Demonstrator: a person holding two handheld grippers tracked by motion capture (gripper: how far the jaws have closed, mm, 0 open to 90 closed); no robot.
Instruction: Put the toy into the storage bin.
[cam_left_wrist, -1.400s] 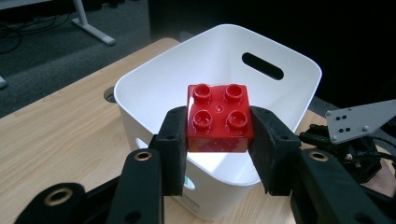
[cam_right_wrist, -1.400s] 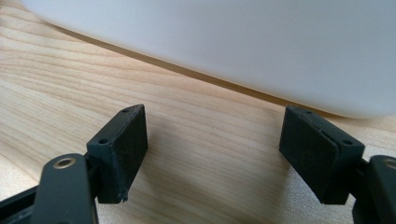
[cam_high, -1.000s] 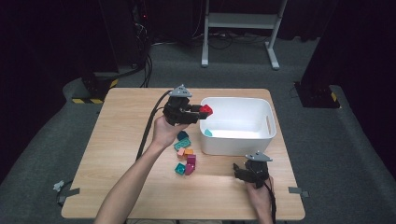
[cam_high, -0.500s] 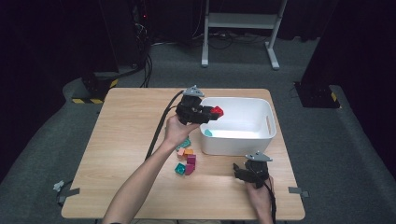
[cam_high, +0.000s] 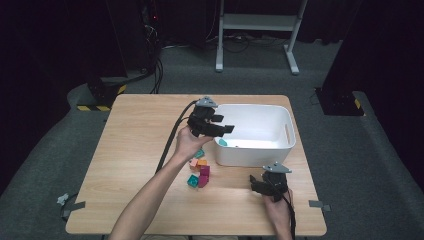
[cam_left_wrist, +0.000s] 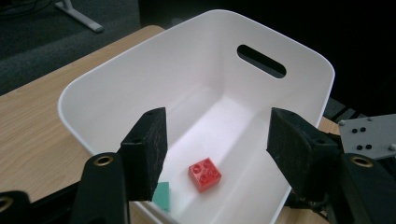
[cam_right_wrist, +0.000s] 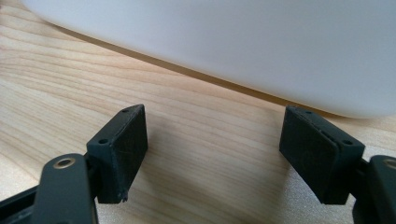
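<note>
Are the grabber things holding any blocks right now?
No, neither one. The left gripper has just been opening its jaws, nothing is between them, and the red block lies in the white bin. The right gripper sits open over bare table.

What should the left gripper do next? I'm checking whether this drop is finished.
Probably draw back toward the loose bricks for another. The left gripper is over the white bin, its jaws have just been opening with nothing between them, and the red brick lies inside.
</note>
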